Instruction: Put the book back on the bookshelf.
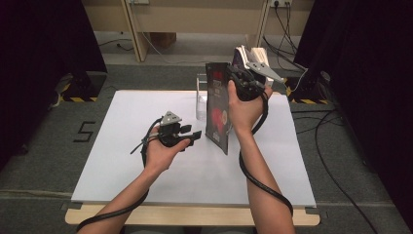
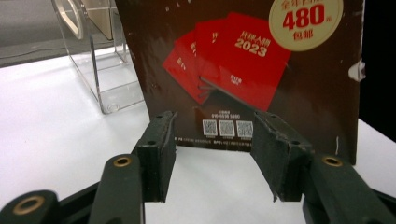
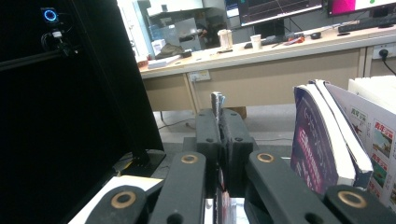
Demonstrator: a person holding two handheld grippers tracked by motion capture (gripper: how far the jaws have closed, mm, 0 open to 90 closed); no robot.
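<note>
Right hand-held gripper [image 1: 239, 78]: jaws clamped tight on the top edge of a dark magazine [image 1: 217, 105]. In the right gripper view the thin edge of the magazine [image 3: 217, 103] stands pinched between the two pads. The magazine hangs upright from that grip, lifted above the white table [image 1: 126, 161], its lower corner nearest the person. Back cover, seen from the left gripper view, shows red booklets and a row of small square codes [image 2: 227, 128].

Left hand-held gripper [image 1: 187, 135]: just left of the magazine, near its lower part, jaws spread apart with nothing between the pads; no contact with the cover.

Clear acrylic stand [image 1: 201, 100]: just behind the magazine's left edge, resting on the table. Stack of other magazines [image 1: 251, 54] upright behind the magazine, at the table's far edge.
</note>
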